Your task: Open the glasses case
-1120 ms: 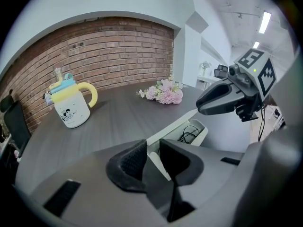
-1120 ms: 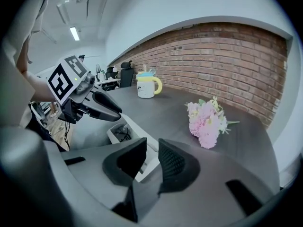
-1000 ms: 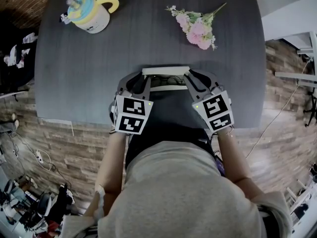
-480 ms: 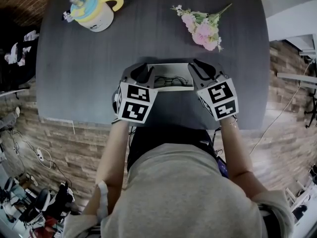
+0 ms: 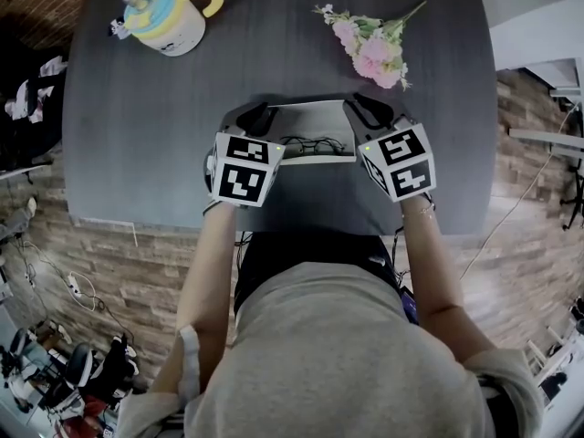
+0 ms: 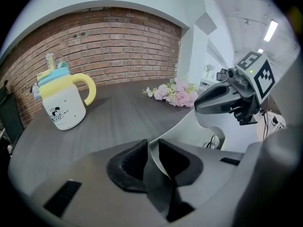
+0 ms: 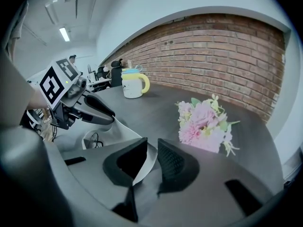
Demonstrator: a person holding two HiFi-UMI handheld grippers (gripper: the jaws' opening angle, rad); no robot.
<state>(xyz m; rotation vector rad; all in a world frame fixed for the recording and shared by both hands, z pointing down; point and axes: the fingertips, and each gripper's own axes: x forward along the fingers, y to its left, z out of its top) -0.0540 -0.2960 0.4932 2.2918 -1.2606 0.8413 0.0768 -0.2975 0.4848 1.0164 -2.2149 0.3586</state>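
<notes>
**Glasses case held open at both ends.** The white glasses case [image 5: 321,157] is seen lying open on the near middle of the dark table [image 5: 164,144]. A pair of glasses [image 5: 308,142] is exposed inside it. The lid [image 5: 310,117] is tipped back toward the far side and is gripped at its 2 ends, apparently so that it is swung evenly and not twisted on its hinge.

The left gripper [image 5: 258,117] is set on the left end. Its jaws are almost together and are closing, and the thin edge of the lid is caught between the pads. The right gripper [image 5: 370,109] is placed on the right end, with its jaws drawn in to a narrow gap and pinched on the same thin edge. Both tools are angled downward at the far side of the case, which suits a lid being pressed back.

A cup [image 5: 169,21] with a yellow handle is left at the far left and a bunch of pink flowers [image 5: 370,48] at the far right, both well apart from the work.

Compared with 1 second ago, the case and both grippers are found farther from the near edge of the table. The lid is laid back wider, and more of the glasses is shown. The cup and flowers are unchanged.
</notes>
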